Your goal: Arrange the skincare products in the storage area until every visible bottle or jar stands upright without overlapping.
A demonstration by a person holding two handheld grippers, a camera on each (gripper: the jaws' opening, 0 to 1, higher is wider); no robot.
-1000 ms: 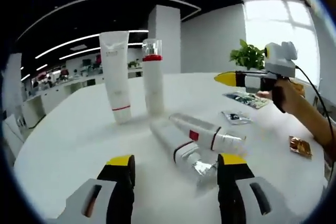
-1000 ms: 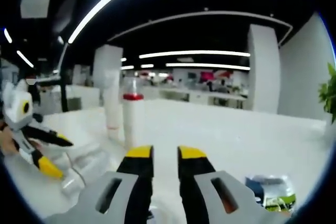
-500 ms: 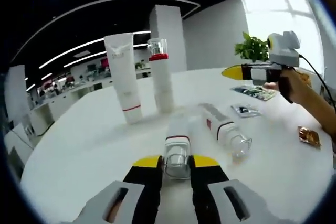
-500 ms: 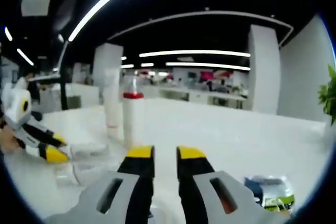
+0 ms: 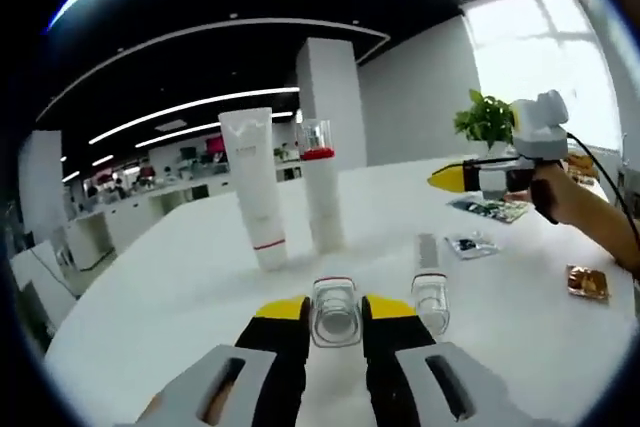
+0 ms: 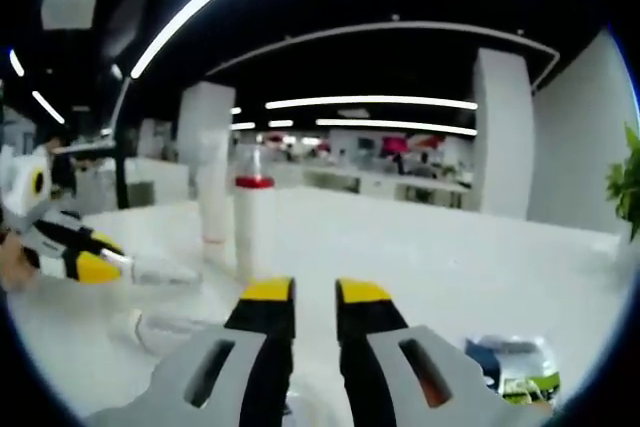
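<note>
On the white round table (image 5: 150, 287), the left gripper (image 5: 336, 309) clamps a fallen clear-capped white bottle (image 5: 334, 309) by its cap (second one (image 5: 429, 285) lying alongside), ready to be tipped upright, while the right gripper (image 6: 302, 293) hangs empty, jaws nearly together

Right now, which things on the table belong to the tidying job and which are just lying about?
Job: standing tube; standing bottle with red collar; bottle held by left gripper; bottle lying beside it.

Lying about: sachets; brown packet; potted plant.
</note>
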